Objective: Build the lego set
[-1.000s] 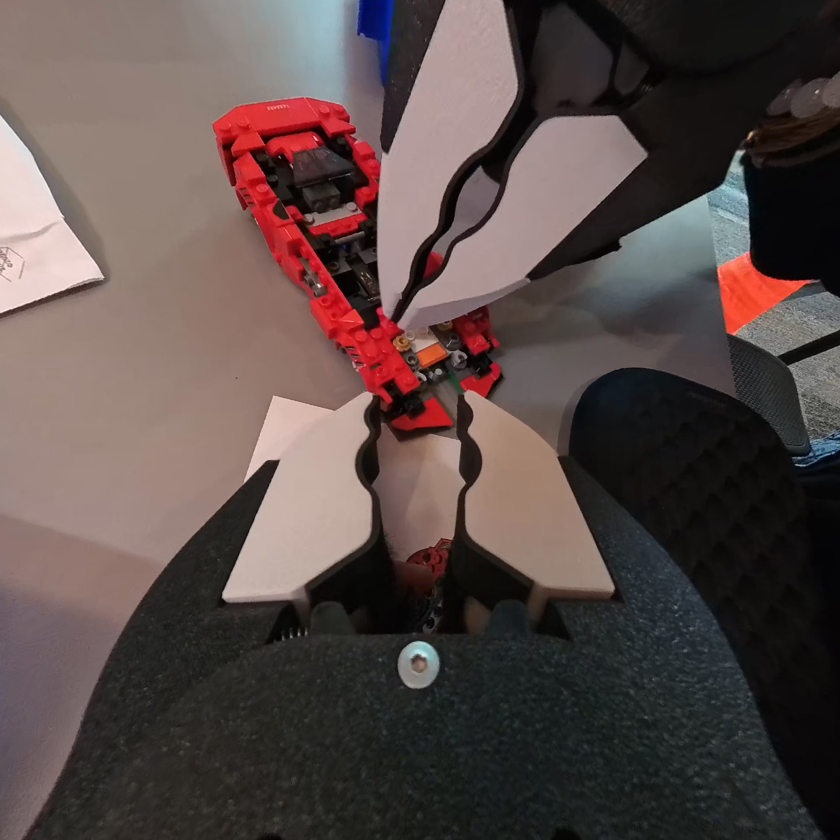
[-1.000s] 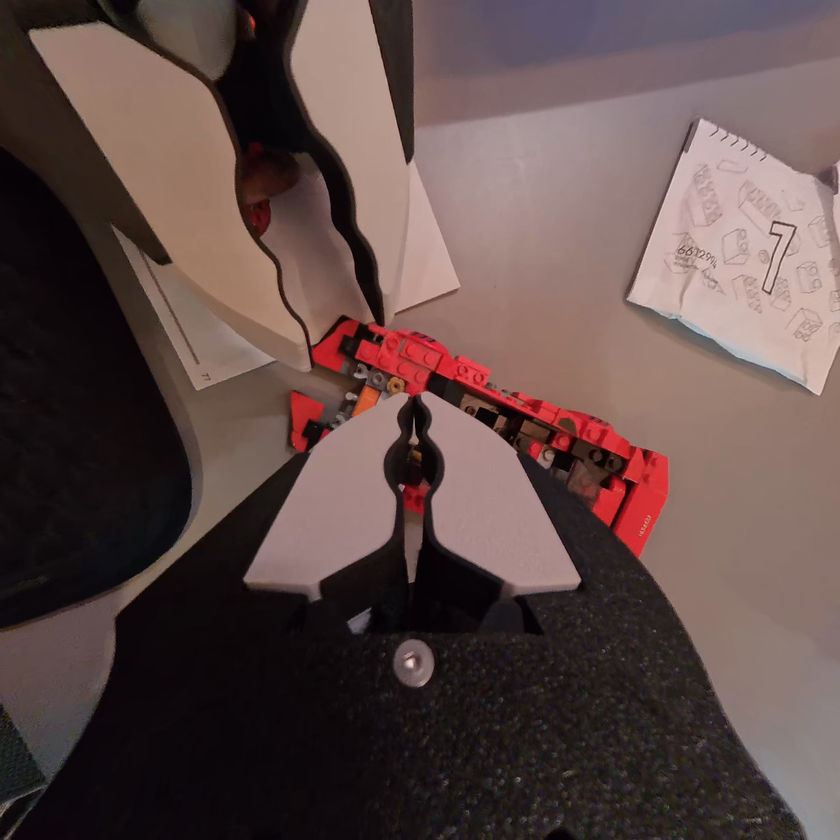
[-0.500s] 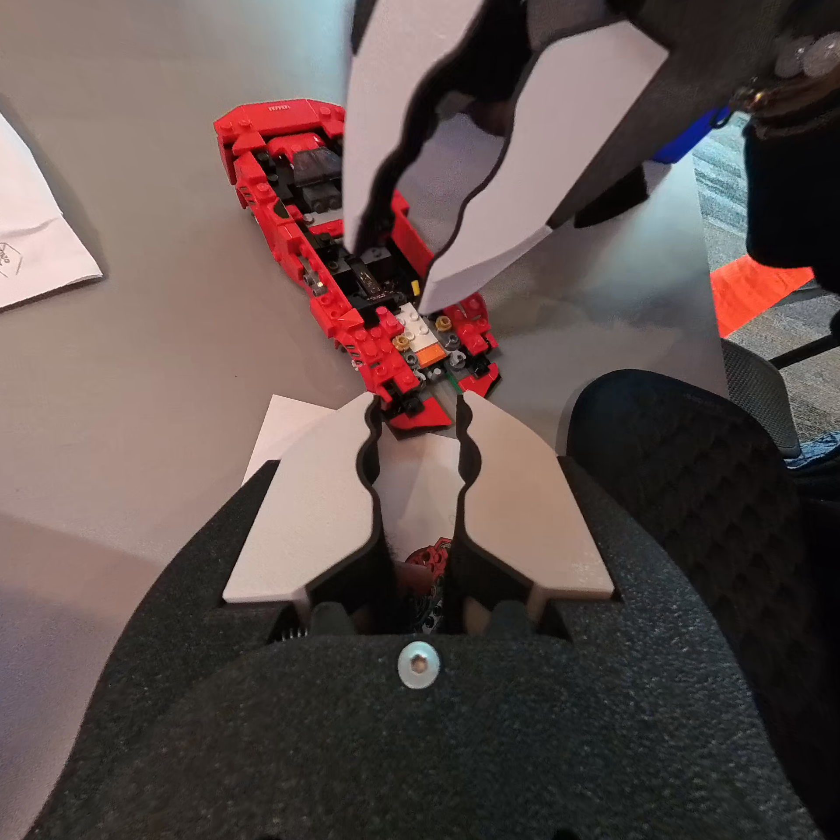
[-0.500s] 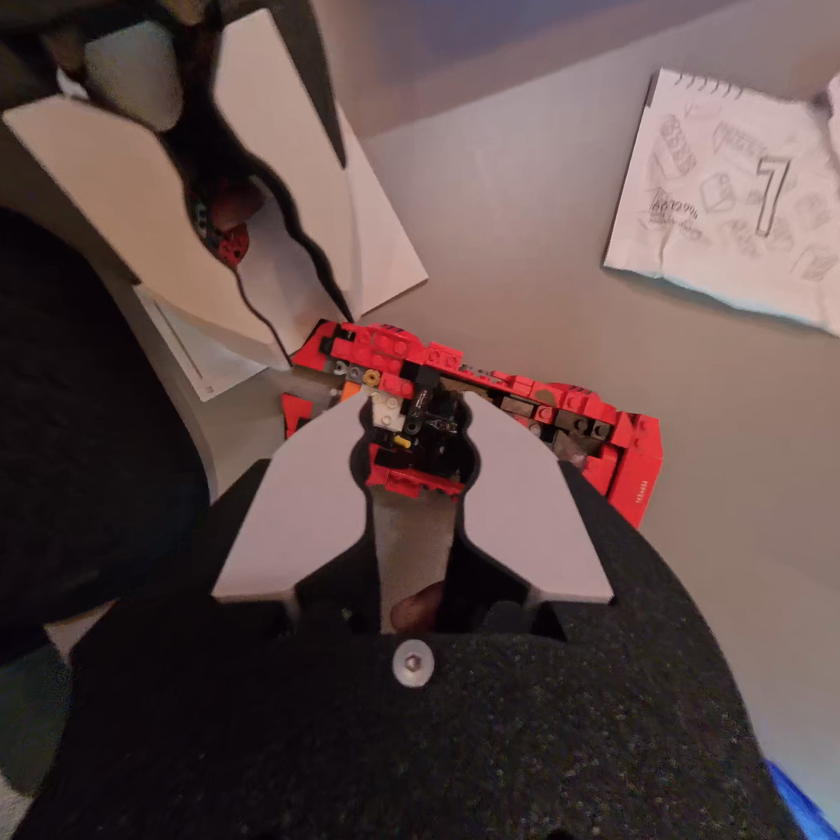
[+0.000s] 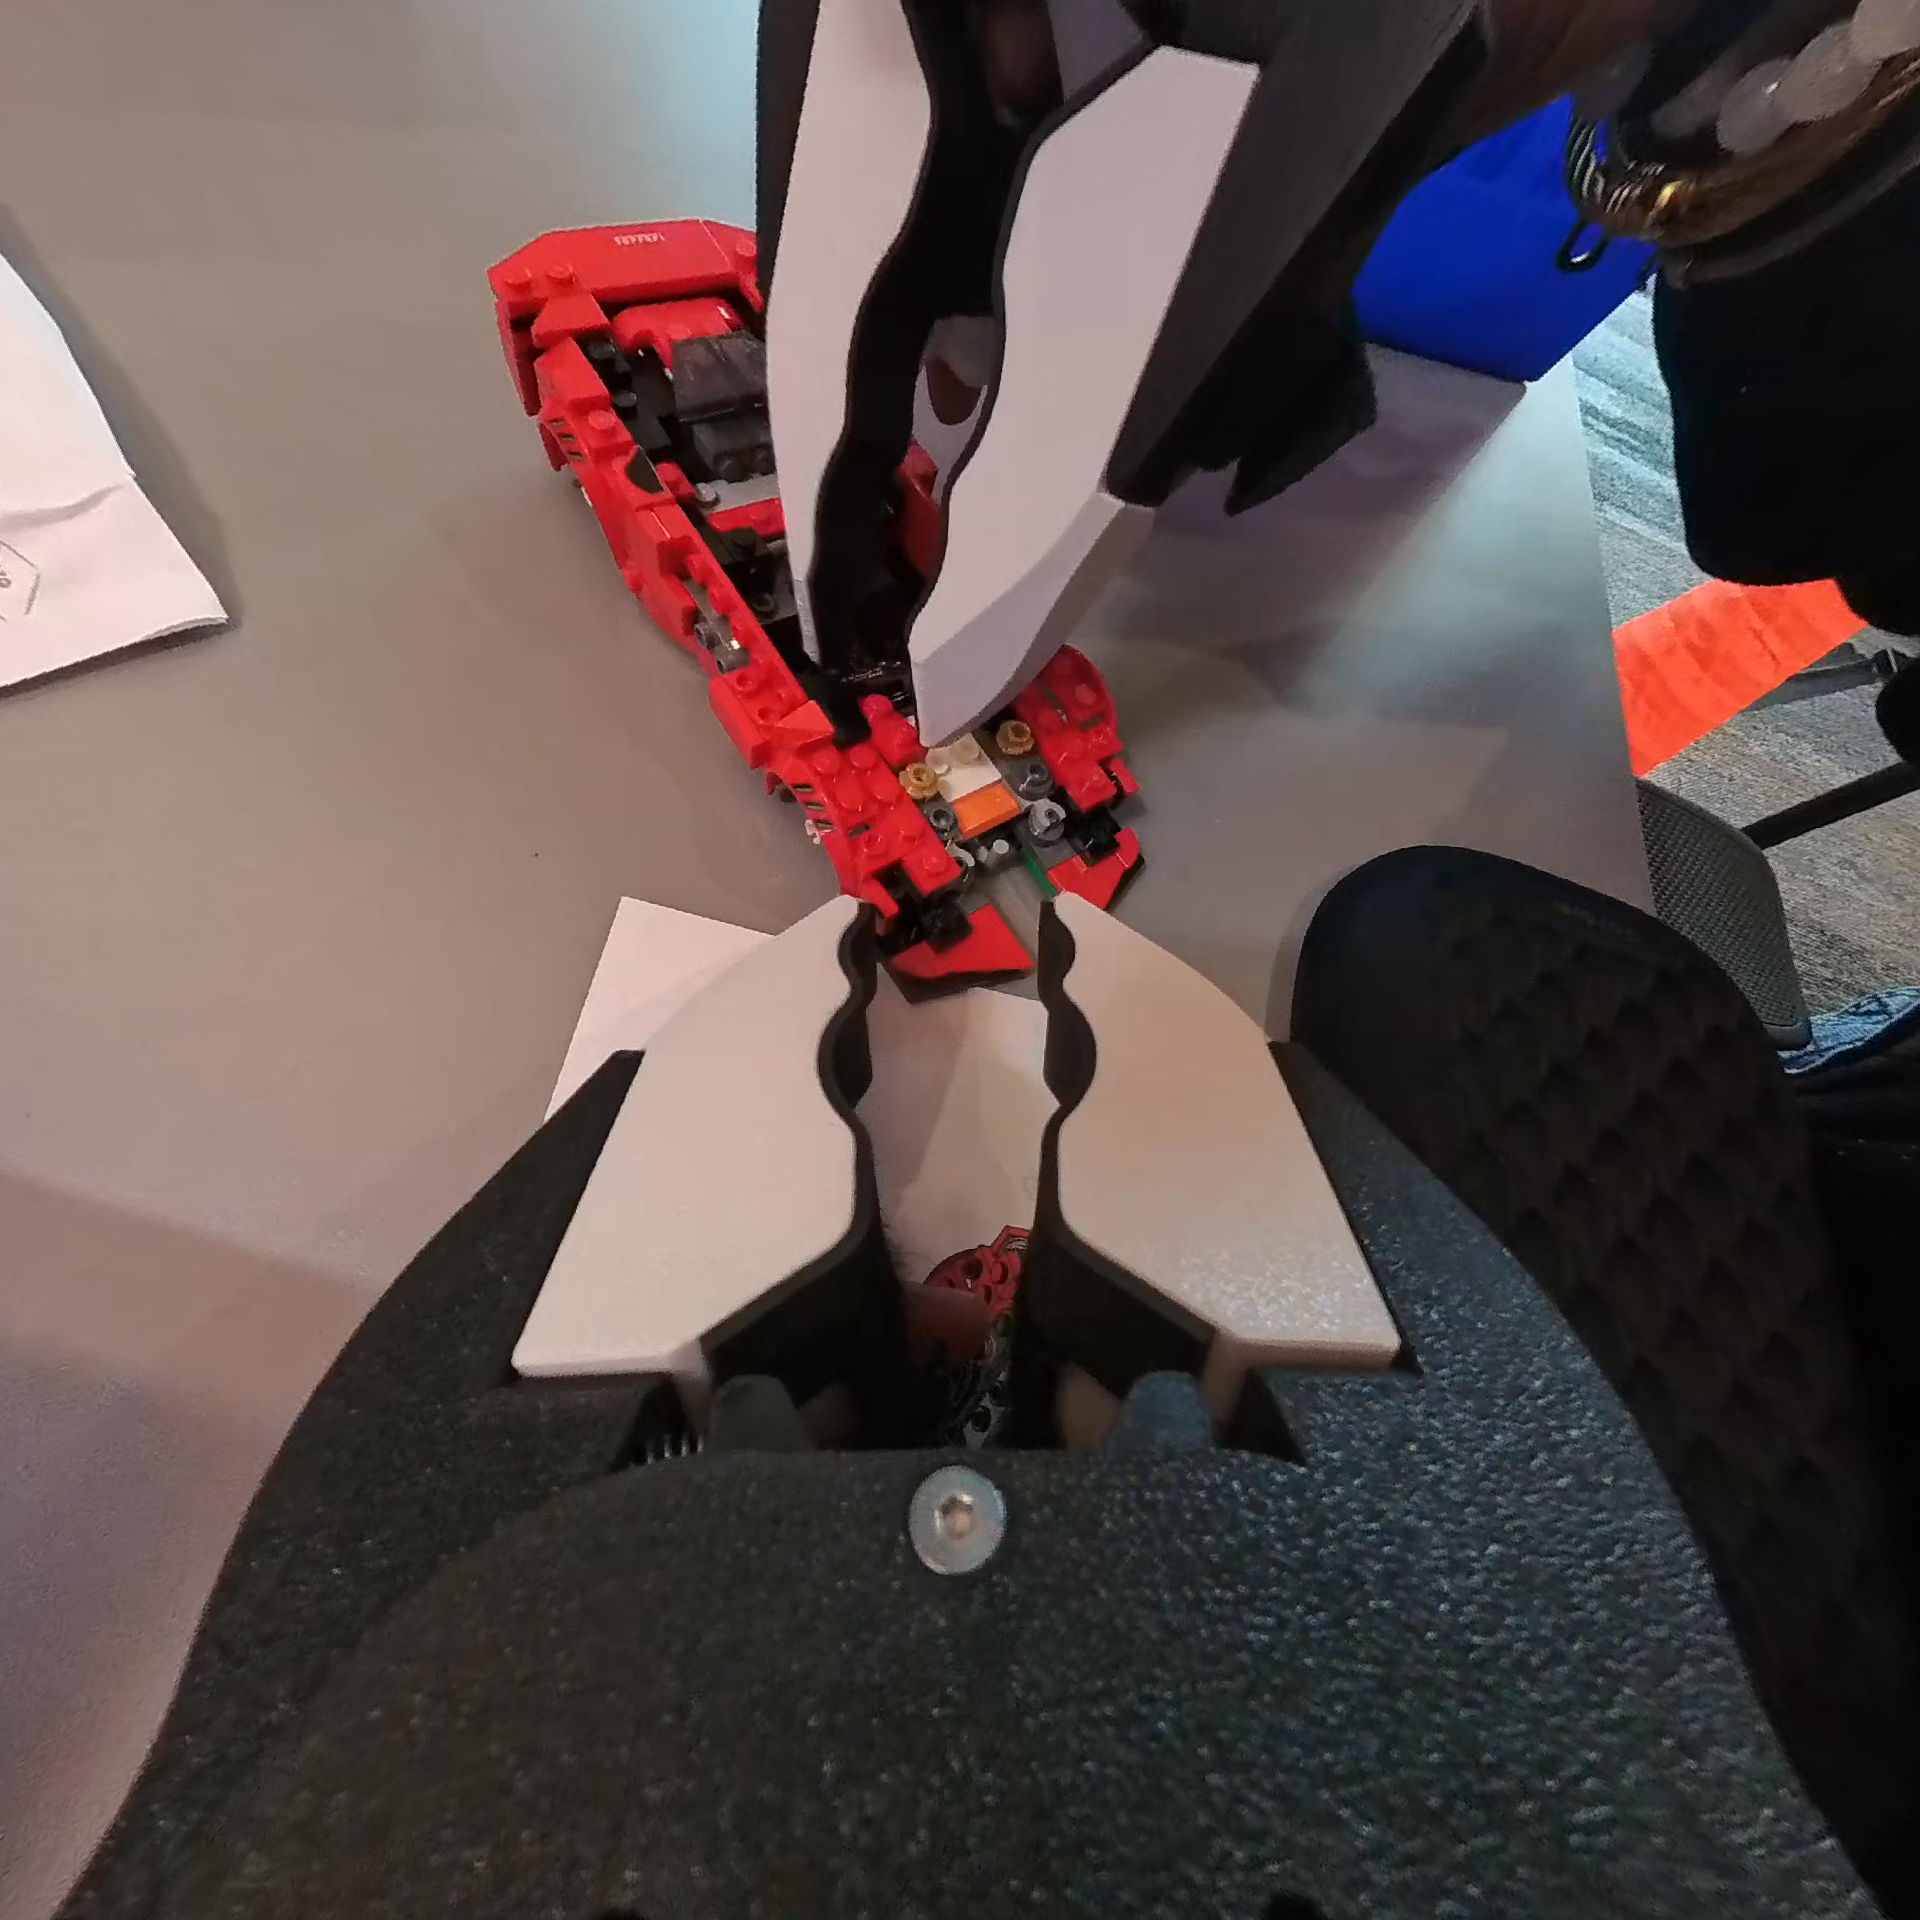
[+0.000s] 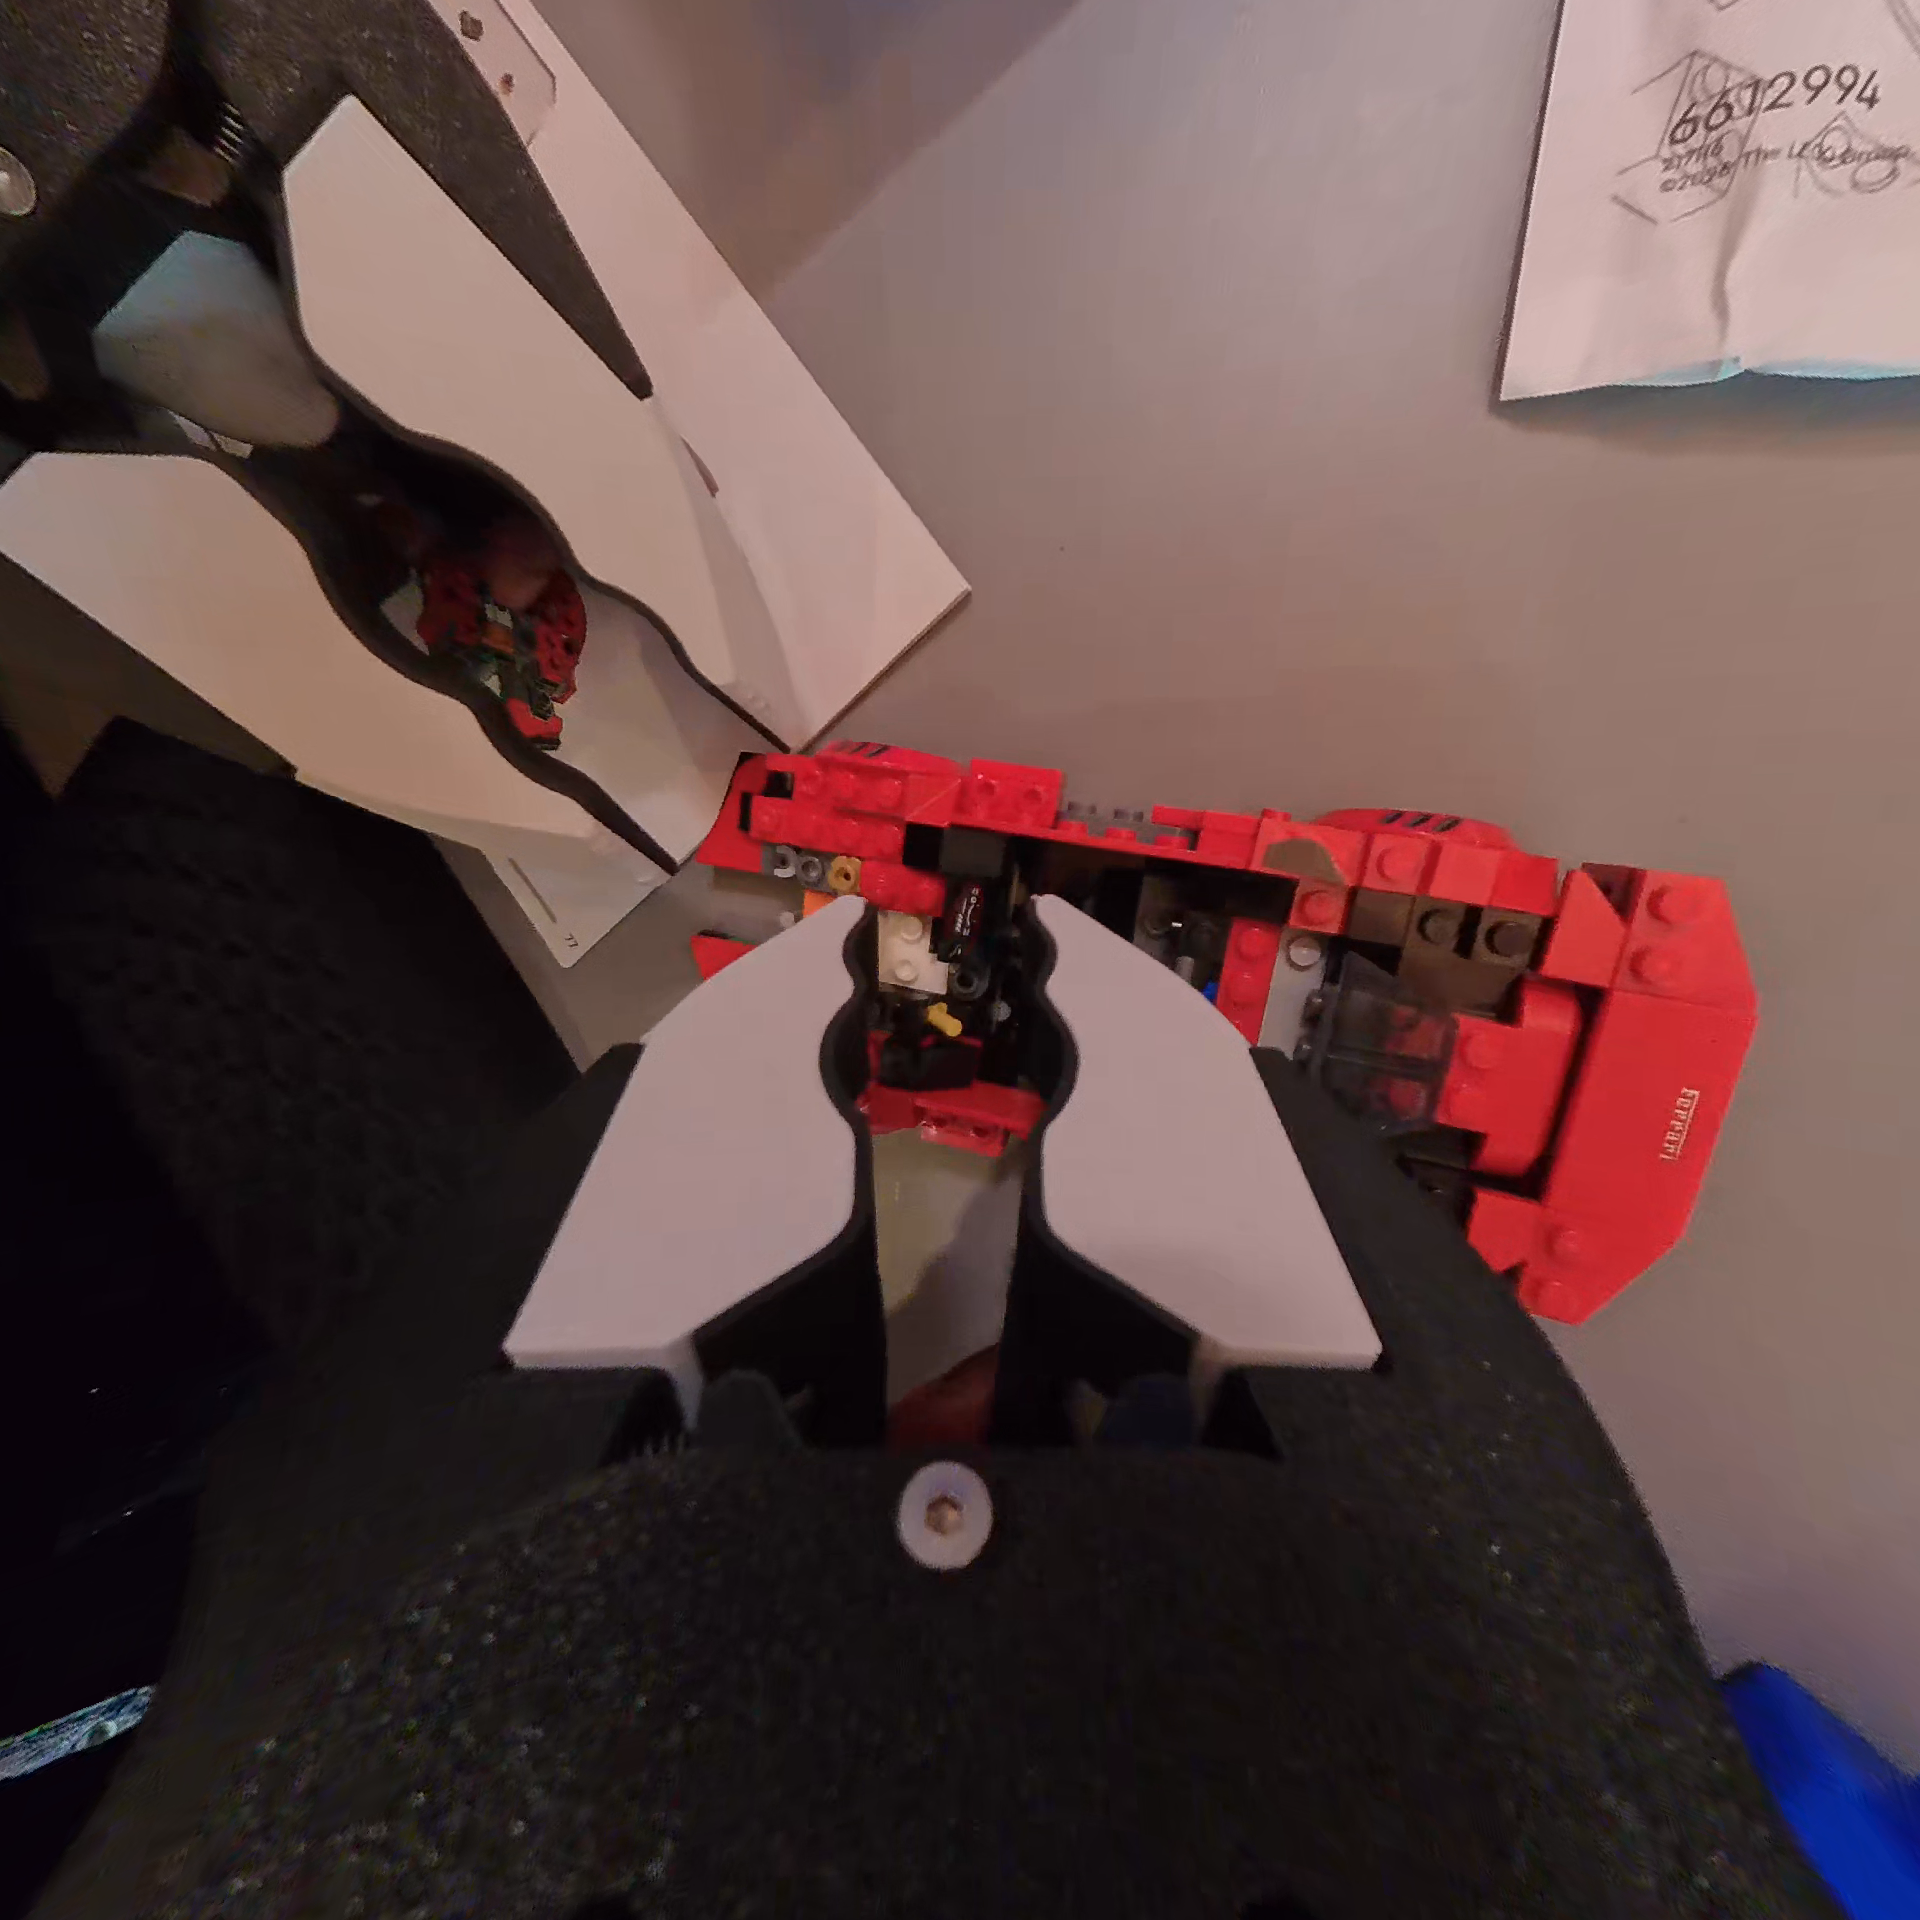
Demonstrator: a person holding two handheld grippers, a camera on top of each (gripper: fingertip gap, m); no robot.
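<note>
Since a second ago your right gripper (image 6: 948,914) has gone from pinched nearly closed at the middle of the half-built red brick car (image 5: 831,665) to parted, and it has dropped lower over the open cockpit; your left gripper (image 5: 948,914) and the car have not shifted.

Progress, by my reading, is well past the midpoint. The car's red rear deck, side sills and both front wings are on, and it lies on the grey tabletop (image 5: 312,831). Its middle remains uncovered, with black interior parts, a white plate (image 6: 912,951) and a small orange tile (image 5: 985,805) showing, so a roof and bonnet seem to be missing. No wheels can be seen.

Your right gripper points steeply down from above, its jaws moderately parted and holding nothing, with the tips at the cockpit's black pieces. Your left gripper sits low and almost level at the car's nose, jaws narrowly apart and empty, over a white paper sheet (image 5: 665,956). A crumpled white paper bag (image 6: 1714,229) lies well apart from the car.
</note>
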